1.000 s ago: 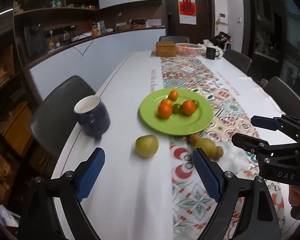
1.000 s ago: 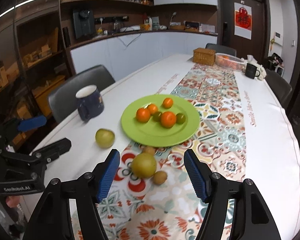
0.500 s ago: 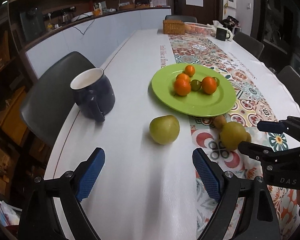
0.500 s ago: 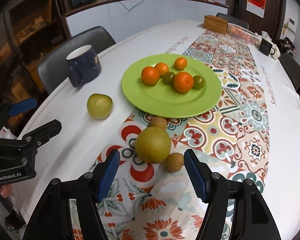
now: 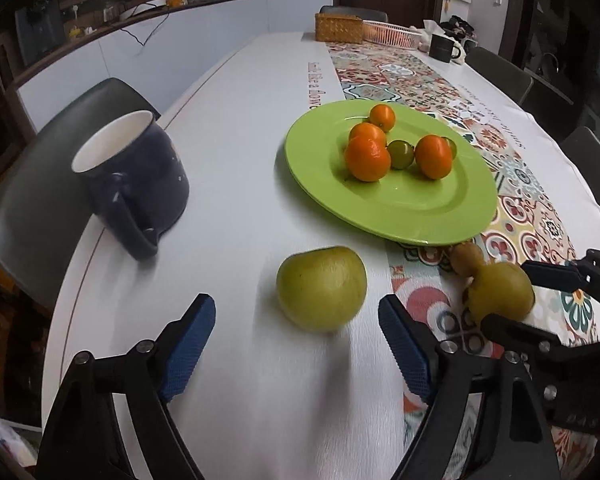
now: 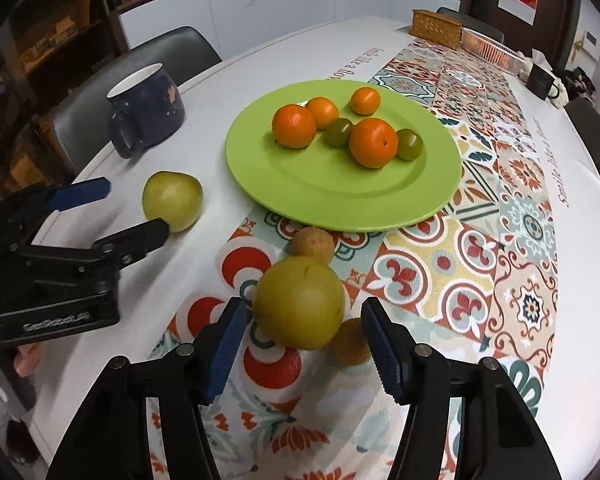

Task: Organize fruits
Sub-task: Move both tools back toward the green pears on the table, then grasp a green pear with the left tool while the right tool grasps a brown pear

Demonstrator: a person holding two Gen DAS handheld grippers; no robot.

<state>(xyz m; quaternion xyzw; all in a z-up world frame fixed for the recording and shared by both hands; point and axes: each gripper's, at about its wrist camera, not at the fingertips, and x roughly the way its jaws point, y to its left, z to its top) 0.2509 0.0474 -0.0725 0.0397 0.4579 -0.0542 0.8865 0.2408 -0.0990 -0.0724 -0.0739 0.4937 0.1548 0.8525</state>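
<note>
Already both grippers are bearing down on loose fruit near the table's front edge. The left gripper stands released, its jaws just narrowing around the green apple without touching. The right gripper, also closing, brackets the yellow pear, pads not yet pressing. Two small brown fruits crowd that pear; I'd guess a jaw could knock one rolling beneath the green plate.

A: Light falls soft and even from above; the white counter glows, while the room's edges sink into dark vignette.

B: Fisheye bends those edges. The mug and near pear smear slightly; shadows stay faint.
</note>
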